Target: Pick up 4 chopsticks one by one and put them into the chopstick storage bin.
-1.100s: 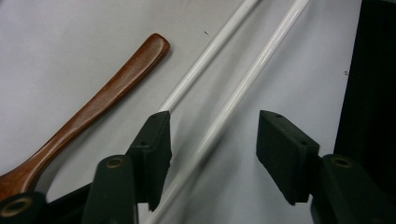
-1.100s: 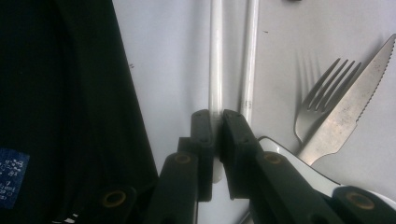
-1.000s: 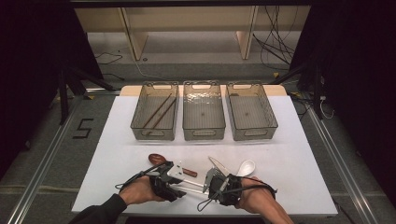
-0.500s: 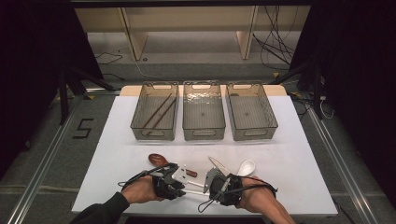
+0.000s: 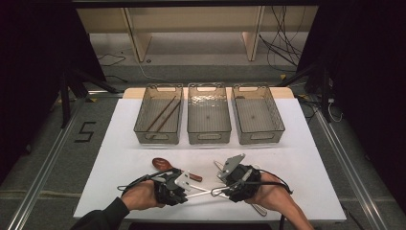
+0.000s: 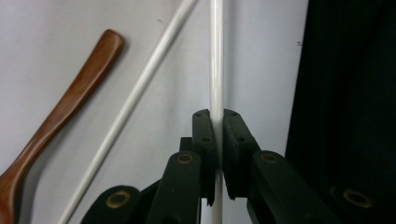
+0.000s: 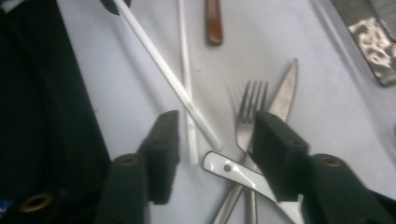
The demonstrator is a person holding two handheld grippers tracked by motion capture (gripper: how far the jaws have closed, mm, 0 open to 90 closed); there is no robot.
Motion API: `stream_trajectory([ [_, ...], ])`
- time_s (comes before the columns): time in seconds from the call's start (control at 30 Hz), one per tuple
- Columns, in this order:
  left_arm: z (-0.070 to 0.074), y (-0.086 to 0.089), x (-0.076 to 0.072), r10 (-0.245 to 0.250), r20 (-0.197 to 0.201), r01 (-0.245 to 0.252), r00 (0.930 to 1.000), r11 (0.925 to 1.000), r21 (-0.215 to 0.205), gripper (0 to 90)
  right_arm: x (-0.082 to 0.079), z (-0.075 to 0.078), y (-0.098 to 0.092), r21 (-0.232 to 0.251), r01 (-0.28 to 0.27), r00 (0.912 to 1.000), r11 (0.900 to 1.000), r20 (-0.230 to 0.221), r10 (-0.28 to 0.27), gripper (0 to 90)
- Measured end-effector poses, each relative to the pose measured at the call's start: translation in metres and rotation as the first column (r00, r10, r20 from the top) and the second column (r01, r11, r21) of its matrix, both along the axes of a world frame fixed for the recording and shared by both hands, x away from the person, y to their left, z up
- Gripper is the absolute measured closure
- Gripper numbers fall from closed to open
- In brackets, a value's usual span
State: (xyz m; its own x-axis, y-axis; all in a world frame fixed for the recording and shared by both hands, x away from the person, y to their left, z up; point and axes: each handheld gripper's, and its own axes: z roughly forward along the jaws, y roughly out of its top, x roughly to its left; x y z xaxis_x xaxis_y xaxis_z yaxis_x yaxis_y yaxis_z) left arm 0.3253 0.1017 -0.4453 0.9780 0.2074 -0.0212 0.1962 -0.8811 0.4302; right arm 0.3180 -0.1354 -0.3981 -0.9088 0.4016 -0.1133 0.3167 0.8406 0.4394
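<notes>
Near the front edge of the tabletop (image 5: 119,143), the left gripper (image 6: 217,135) has just closed its jaws on a white chopstick (image 6: 216,56). The second chopstick (image 6: 135,93) lies just beside it. The right gripper (image 7: 215,140) has just opened; its jaws stand apart over a fork (image 7: 247,121) and a knife (image 7: 285,93), holding nothing.

We read one mark: a black figure 5 (image 5: 85,132) on the grey floor, beside the white table's (image 5: 119,143) left edge. From the left gripper (image 5: 184,184) it lies up and well off to the left, on the side away from the right gripper (image 5: 225,179). We can read nothing on the cutlery or bins.
</notes>
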Motion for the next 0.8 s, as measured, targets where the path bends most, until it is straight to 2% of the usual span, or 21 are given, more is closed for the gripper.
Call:
stream_trajectory([
  [0.17,0.003,0.013,0.009,0.081,-0.005,-0.081,0.9967,0.9966,-0.01,84.2,0.003,0.001,-0.008,0.043,0.07,0.9974,0.997,0.01,-0.071,39.3],
  [0.27,0.007,0.023,0.014,0.138,-0.013,-0.139,0.9903,0.9897,-0.035,84.2,0.002,-0.001,-0.011,0.061,0.101,0.9948,0.993,0.008,-0.102,36.6],
  [0.37,0.011,0.031,0.02,0.187,-0.016,-0.187,0.9823,0.9806,-0.058,84.2,0.002,-0.005,-0.013,0.079,0.132,0.9911,0.988,0.011,-0.133,33.0],
  [0.57,0.018,0.043,0.028,0.277,-0.032,-0.279,0.9603,0.9554,-0.097,84.1,0.004,-0.013,-0.017,0.111,0.168,0.9858,0.979,-0.015,-0.167,31.8],
  [0.6,0.018,0.043,0.028,0.277,-0.032,-0.279,0.9603,0.9554,-0.097,84.1,0.004,-0.013,-0.017,0.112,0.17,0.9854,0.979,-0.011,-0.17,31.8],
  [0.63,0.02,0.046,0.03,0.299,-0.037,-0.302,0.9534,0.9469,-0.111,84.2,0.004,-0.013,-0.017,0.115,0.169,0.9855,0.979,-0.01,-0.169,31.8],
  [0.7,0.022,0.049,0.032,0.314,-0.042,-0.316,0.9486,0.9406,-0.123,84.1,0.003,-0.013,-0.017,0.128,0.171,0.9852,0.977,-0.01,-0.171,31.5],
  [0.77,0.024,0.052,0.034,0.337,-0.042,-0.339,0.9407,0.9311,-0.134,84.1,0.003,-0.014,-0.017,0.14,0.173,0.9848,0.975,-0.012,-0.173,31.4],
  [0.8,0.025,0.053,0.035,0.339,-0.038,-0.341,0.9399,0.9307,-0.132,84.2,0.003,-0.014,-0.017,0.14,0.177,0.9841,0.974,-0.015,-0.177,31.4],
])
